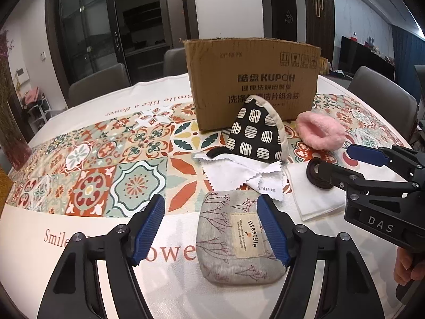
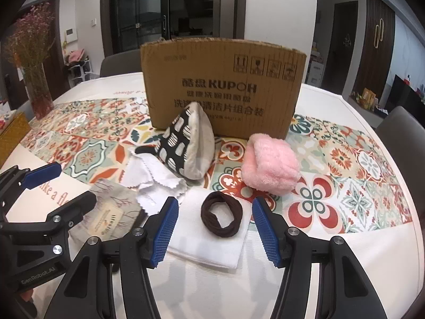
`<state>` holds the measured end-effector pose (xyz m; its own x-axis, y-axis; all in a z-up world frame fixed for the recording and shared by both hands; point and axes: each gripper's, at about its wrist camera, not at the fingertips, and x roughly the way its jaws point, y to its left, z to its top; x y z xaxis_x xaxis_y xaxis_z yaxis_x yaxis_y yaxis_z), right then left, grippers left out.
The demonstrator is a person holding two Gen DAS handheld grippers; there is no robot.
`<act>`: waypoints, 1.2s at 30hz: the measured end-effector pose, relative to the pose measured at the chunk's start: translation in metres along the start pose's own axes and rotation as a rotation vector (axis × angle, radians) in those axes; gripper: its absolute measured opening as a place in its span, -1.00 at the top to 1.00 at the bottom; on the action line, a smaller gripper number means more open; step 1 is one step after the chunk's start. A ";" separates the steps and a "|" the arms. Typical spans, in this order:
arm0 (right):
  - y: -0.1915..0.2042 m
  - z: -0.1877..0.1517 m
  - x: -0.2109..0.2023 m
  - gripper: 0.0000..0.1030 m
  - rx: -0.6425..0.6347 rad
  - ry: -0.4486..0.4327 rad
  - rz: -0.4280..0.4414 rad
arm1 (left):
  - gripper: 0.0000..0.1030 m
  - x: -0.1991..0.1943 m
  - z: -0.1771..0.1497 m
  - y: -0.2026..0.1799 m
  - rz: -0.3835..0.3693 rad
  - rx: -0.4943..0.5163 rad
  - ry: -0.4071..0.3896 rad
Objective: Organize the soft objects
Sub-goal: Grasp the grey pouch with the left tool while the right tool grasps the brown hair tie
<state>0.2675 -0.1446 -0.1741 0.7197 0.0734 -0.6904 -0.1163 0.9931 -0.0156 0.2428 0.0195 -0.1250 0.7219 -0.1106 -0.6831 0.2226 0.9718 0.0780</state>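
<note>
A grey fabric pouch (image 1: 233,236) labelled "lifestyle" lies on the table under my open left gripper (image 1: 211,230); its right finger overlaps the pouch's right edge. The pouch also shows in the right wrist view (image 2: 114,212). My open right gripper (image 2: 215,228) hovers over a dark brown hair band (image 2: 221,218) that lies on a folded white cloth (image 2: 212,244). A white zigzag-edged cloth (image 1: 239,171) lies behind the pouch. A black-and-white patterned mitt (image 1: 257,133) and a pink fluffy item (image 2: 271,166) sit before the cardboard box (image 2: 225,85).
A round table (image 1: 39,239) with a tile-patterned runner (image 1: 106,164). Grey chairs (image 1: 98,85) stand around it. A vase of dried flowers (image 2: 37,79) and a yellow box (image 2: 13,135) stand at the left edge.
</note>
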 end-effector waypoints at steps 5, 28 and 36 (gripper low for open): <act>-0.002 -0.002 0.013 -0.15 0.000 0.027 -0.001 | -0.29 0.013 0.000 0.000 -0.009 -0.012 0.022; -0.003 -0.003 0.037 -0.14 -0.016 0.062 -0.001 | 0.15 0.050 -0.009 0.005 -0.069 -0.076 0.121; -0.005 -0.007 0.043 0.06 -0.011 0.090 0.011 | 0.47 0.051 -0.009 0.004 -0.070 -0.088 0.131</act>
<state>0.2941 -0.1470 -0.2084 0.6540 0.0755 -0.7527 -0.1315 0.9912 -0.0149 0.2747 0.0196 -0.1664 0.6138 -0.1565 -0.7738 0.2073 0.9777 -0.0334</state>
